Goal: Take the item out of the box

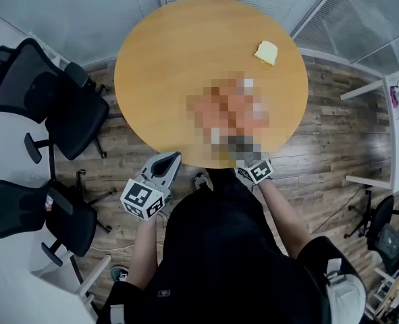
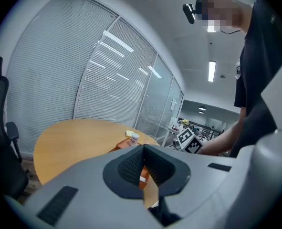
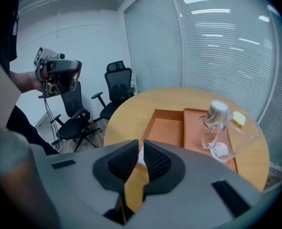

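Right gripper view, closest in: my right claw (image 3: pixel 141 144) is pinched together with nothing in it, angled down over the near part of the surface (image 3: pixel 126 111). My left claw (image 2: pixel 143 149) is closed and empty too. In the head view it sits off the surface's near-left edge, over the floor.

Just past the right claw's tips lies the box (image 3: pixel 167 130), orange and lying open. It has a shallow tray on the left and a flat orange half on the right. The jug (image 3: pixel 217 137) stands upright on that right half, toward the far side. It's clear plastic with a white top and a handle, and the handle seems to face right. I can't tell whether the white top belongs to the jug or to something behind it. Beyond the jug, a yellow block (image 3: pixel 239 119) sits on the bare surface, apart from the box.

So the jug is not out yet, and I reckon this is the approach. To do it well, I'd spread the right claw wide before getting close, not at the jug. I'd come in above the box's rim and take the jug by its body, below the white top. Clear plastic like that probably flexes, so a gentle squeeze should do. Then lift straight up until it clears the rim. The left claw could press on the box's near edge if the box wants to slide.
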`<state>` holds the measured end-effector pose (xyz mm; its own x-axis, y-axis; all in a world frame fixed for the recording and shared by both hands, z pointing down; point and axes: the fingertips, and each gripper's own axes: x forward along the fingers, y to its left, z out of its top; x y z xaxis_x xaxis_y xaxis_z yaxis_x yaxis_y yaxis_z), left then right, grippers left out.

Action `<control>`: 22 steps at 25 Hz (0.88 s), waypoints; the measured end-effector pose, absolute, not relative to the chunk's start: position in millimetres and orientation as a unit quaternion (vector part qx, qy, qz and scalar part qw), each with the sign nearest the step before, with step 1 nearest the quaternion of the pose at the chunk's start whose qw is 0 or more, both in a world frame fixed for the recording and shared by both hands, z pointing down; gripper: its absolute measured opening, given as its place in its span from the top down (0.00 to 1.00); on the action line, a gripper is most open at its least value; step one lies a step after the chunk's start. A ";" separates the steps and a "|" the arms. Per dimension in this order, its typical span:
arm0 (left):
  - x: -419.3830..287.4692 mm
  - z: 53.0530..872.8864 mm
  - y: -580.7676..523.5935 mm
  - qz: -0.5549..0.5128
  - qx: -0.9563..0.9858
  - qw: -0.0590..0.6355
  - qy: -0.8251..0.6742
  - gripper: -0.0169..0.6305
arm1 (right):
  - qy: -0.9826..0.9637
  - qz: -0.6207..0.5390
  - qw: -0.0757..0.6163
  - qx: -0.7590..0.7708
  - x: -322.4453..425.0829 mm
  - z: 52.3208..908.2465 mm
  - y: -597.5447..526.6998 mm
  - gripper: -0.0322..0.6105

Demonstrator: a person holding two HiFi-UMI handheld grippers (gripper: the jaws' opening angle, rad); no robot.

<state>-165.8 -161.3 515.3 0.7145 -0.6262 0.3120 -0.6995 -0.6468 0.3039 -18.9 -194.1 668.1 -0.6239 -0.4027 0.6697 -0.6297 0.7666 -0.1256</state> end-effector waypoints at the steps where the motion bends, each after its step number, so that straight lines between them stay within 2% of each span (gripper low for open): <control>1: -165.5 515.3 -163.7 0.092 0.902 0.205 -0.368 0.96 | -0.882 0.183 0.327 0.284 -20.2 674.9 -195.8 0.94; 7: -159.1 525.8 -169.8 0.102 0.897 0.226 -0.366 0.96 | -0.868 0.236 0.364 0.244 -26.2 710.0 -196.9 0.93; 10: -154.5 533.5 -175.4 0.107 0.895 0.236 -0.362 0.96 | -0.866 0.259 0.361 0.229 -33.6 721.0 -201.0 0.86; 18: -151.7 541.5 -199.2 0.111 0.888 0.253 -0.367 0.96 | -0.859 0.259 0.395 0.200 -46.6 743.3 -218.1 0.84; 22: -153.7 546.5 -206.5 0.111 0.885 0.260 -0.369 0.96 | -0.849 0.265 0.413 0.194 -51.3 752.0 -221.3 0.79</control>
